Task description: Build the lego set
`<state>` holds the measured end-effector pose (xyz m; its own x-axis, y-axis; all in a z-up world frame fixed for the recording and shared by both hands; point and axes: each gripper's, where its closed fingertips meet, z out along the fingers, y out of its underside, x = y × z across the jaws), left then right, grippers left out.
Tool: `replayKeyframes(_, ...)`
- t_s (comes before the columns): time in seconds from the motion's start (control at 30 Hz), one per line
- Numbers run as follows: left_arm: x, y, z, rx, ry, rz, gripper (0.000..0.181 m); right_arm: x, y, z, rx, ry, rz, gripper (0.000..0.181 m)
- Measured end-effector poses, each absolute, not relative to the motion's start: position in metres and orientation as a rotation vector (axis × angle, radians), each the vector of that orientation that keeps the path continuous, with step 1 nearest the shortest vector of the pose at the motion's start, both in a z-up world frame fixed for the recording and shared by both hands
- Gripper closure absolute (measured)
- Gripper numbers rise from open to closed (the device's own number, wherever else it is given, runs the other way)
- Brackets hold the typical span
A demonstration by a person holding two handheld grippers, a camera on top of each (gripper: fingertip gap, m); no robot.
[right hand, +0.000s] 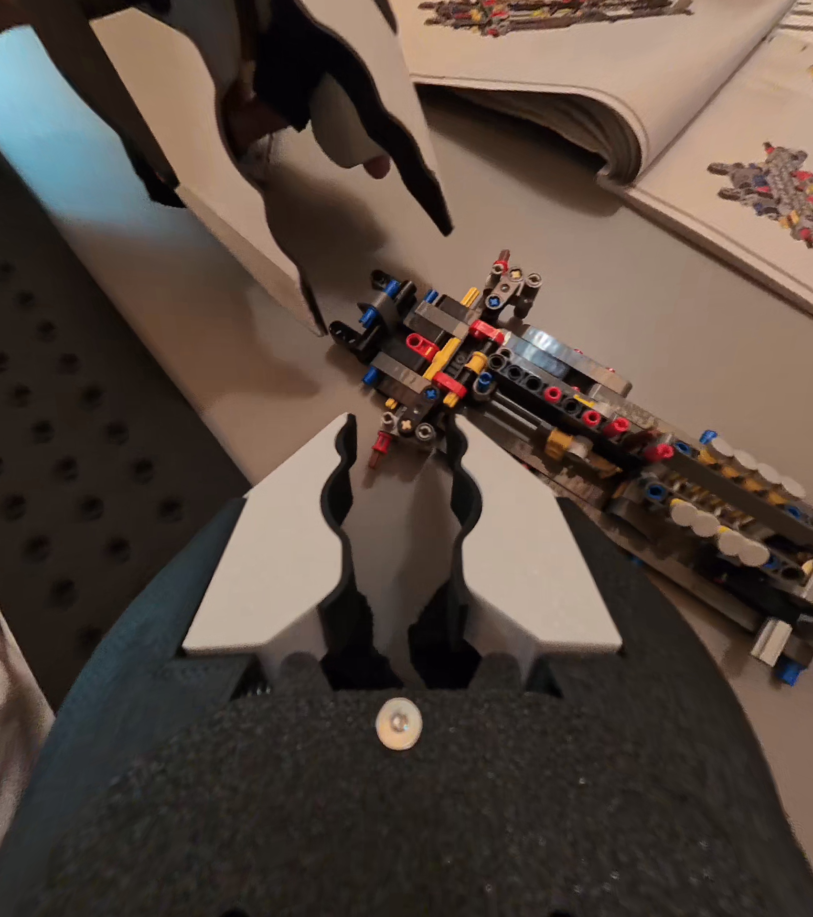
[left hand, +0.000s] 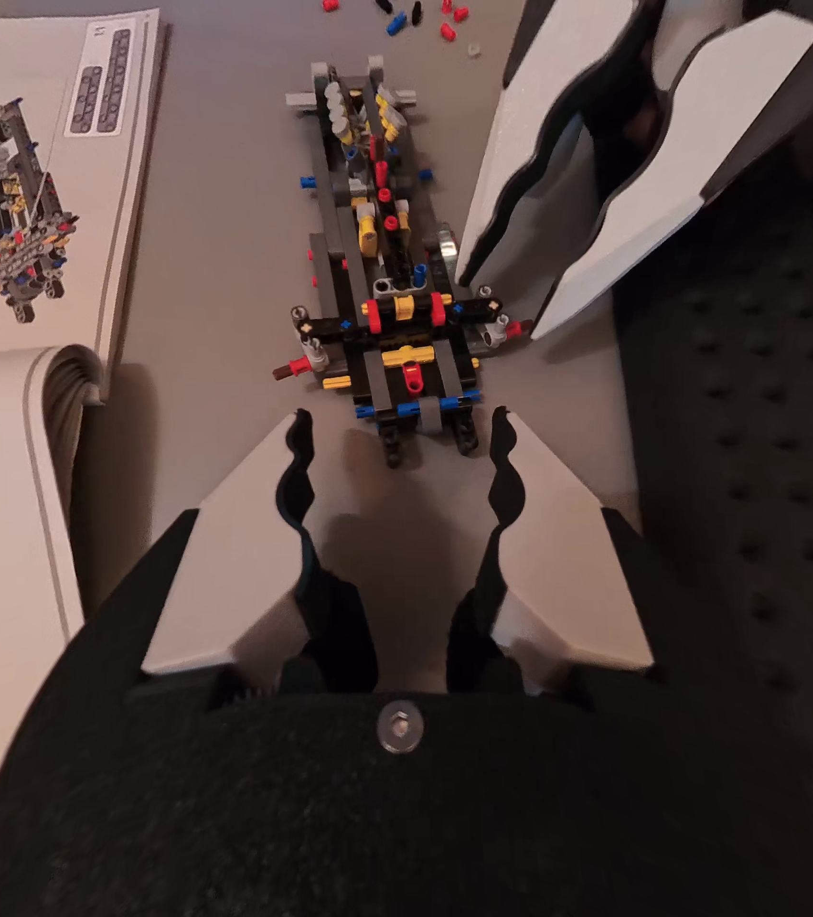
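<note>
A long, part-built Lego chassis [left hand: 384, 278] lies on the grey table [left hand: 226, 248], right of the open instruction booklet [left hand: 47, 198]. The left gripper [left hand: 402, 422] is spread wide and empty at its near end; the right gripper [right hand: 402, 426], narrower yet holding nothing, is set at the cross-axle end. Repositioning seems in hand; a loose pin [left hand: 397, 22] would probably be fetched next.

black-grey lego chassis [left hand: 384, 278], red, blue, apparently yellow pins

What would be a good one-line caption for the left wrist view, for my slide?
Open left gripper faces the half-built lego chassis; instruction booklet lies beside it.
</note>
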<state>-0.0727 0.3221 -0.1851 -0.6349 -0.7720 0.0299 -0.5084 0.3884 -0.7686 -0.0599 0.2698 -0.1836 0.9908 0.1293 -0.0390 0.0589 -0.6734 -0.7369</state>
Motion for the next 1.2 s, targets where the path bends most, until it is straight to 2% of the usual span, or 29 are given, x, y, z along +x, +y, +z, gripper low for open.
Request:
replayKeyframes(0.2,-0.069,0.320,-0.202,-1.089,2.345,-0.953,0.122,-0.062,0.268,-0.192,-2.382,-0.141,0.078,0.153)
replayKeyframes(0.33,-0.070,0.318,-0.203,-1.110,2.321,-0.959,0.141,-0.064,0.263,-0.192,-2.406,-0.107,0.072,0.158)
replayKeyframes(0.47,-0.071,0.318,-0.203,-1.109,2.325,-0.957,0.141,-0.061,0.263,-0.193,-2.396,-0.087,0.049,0.164)
replayKeyframes(0.67,-0.071,0.317,-0.205,-1.113,2.327,-0.940,0.140,-0.063,0.268,-0.193,-2.397,-0.088,0.077,0.162)
replayKeyframes(0.77,-0.072,0.315,-0.206,-1.115,2.337,-0.947,0.140,-0.068,0.264,-0.194,-2.423,-0.115,0.098,0.171)
replayKeyframes(1.2,-0.073,0.314,-0.206,-1.104,2.346,-0.938,0.140,-0.057,0.259,-0.198,-2.467,-0.182,-0.003,0.162)
